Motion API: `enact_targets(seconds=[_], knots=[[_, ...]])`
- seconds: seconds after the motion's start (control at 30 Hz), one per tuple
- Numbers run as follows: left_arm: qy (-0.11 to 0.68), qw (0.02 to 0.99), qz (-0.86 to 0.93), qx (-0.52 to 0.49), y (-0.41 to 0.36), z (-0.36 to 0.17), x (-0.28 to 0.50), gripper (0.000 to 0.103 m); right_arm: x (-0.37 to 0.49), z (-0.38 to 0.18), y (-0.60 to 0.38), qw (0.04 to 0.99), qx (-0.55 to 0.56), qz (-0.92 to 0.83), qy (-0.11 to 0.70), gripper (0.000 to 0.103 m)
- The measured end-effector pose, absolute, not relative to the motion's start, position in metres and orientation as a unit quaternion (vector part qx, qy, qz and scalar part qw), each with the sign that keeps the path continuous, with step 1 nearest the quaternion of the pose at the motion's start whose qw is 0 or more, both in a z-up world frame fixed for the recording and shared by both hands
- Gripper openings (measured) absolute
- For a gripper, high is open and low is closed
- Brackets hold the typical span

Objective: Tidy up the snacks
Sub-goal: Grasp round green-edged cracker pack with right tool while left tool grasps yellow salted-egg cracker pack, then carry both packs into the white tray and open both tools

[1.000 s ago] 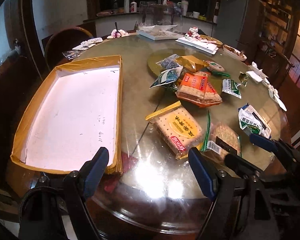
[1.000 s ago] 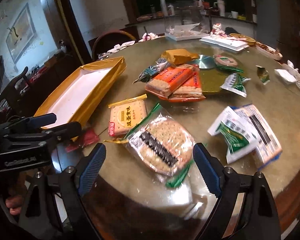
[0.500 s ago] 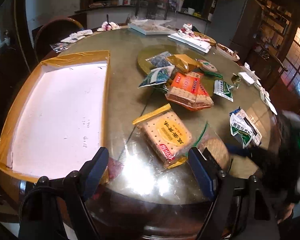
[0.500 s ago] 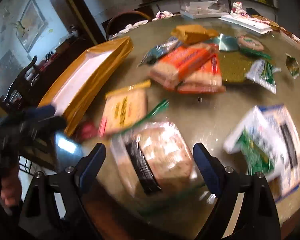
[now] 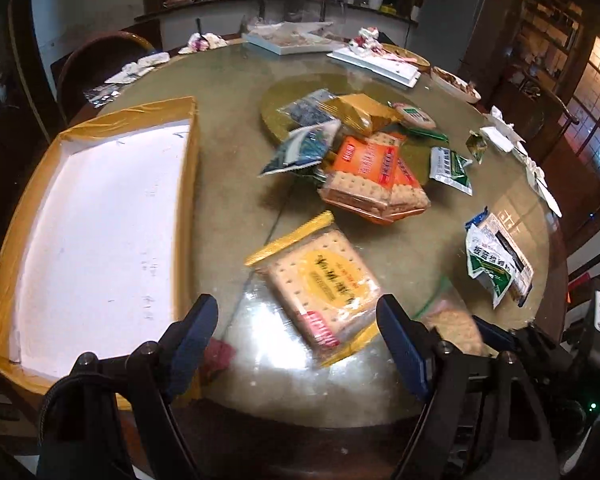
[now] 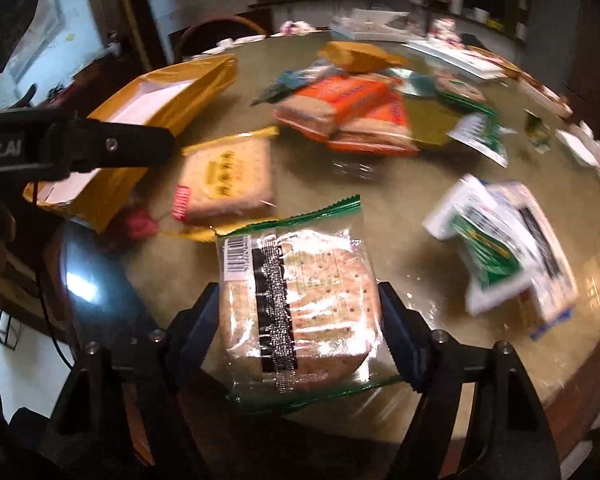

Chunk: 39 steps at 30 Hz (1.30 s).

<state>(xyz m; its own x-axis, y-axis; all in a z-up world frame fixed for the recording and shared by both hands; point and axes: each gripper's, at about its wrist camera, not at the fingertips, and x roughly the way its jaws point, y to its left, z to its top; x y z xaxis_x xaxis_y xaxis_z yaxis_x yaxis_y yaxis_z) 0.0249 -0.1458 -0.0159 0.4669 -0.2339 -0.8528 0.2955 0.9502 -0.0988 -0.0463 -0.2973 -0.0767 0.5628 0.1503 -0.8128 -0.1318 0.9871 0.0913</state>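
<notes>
Glass-topped table (image 6: 380,200); right gripper (image 6: 300,320) jaws straddled cracker pack (image 6: 300,304) at its sides (brittle, slippery wrap); left gripper (image 5: 296,344) jaws apart.

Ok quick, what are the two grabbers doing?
Left gripper: open, holding nothing.
Right gripper: around the clear, green-edged cracker pack; grip cannot be told.

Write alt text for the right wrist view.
The right gripper straddles a clear-wrapped cracker pack with green edges at the round table's near edge, fingers at its sides. Behind lie a yellow cracker pack, orange packs and a yellow-edged tray.
</notes>
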Motion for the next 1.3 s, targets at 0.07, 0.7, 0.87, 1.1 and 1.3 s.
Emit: enact_targets(seconds=[0.07, 0.7, 0.87, 1.1, 1.3], knots=[[0.503, 0.848, -0.165, 0.028, -0.155, -0.021, 0.032, 0.081, -0.053, -0.078, -0.311, 0.886, 0.012, 0.054, 0.460, 0.076], [0.524, 0.842, -0.105, 0.079, -0.183, -0.064, 0.036, 0.083, -0.062, -0.081, -0.317, 0.895, 0.005, 0.011, 0.445, 0.078], [0.489, 0.862, -0.110, 0.073, -0.177, -0.063, 0.017, 0.070, -0.065, -0.081, -0.317, 0.896, 0.007, 0.004, 0.443, 0.077], [0.452, 0.881, -0.110, 0.089, -0.185, -0.053, 0.009, 0.070, -0.069, -0.079, -0.320, 0.899, 0.028, -0.006, 0.437, 0.076], [0.414, 0.900, -0.111, 0.073, -0.172, -0.026, -0.004, 0.070, -0.070, -0.069, -0.321, 0.905, 0.066, 0.010, 0.421, 0.076]])
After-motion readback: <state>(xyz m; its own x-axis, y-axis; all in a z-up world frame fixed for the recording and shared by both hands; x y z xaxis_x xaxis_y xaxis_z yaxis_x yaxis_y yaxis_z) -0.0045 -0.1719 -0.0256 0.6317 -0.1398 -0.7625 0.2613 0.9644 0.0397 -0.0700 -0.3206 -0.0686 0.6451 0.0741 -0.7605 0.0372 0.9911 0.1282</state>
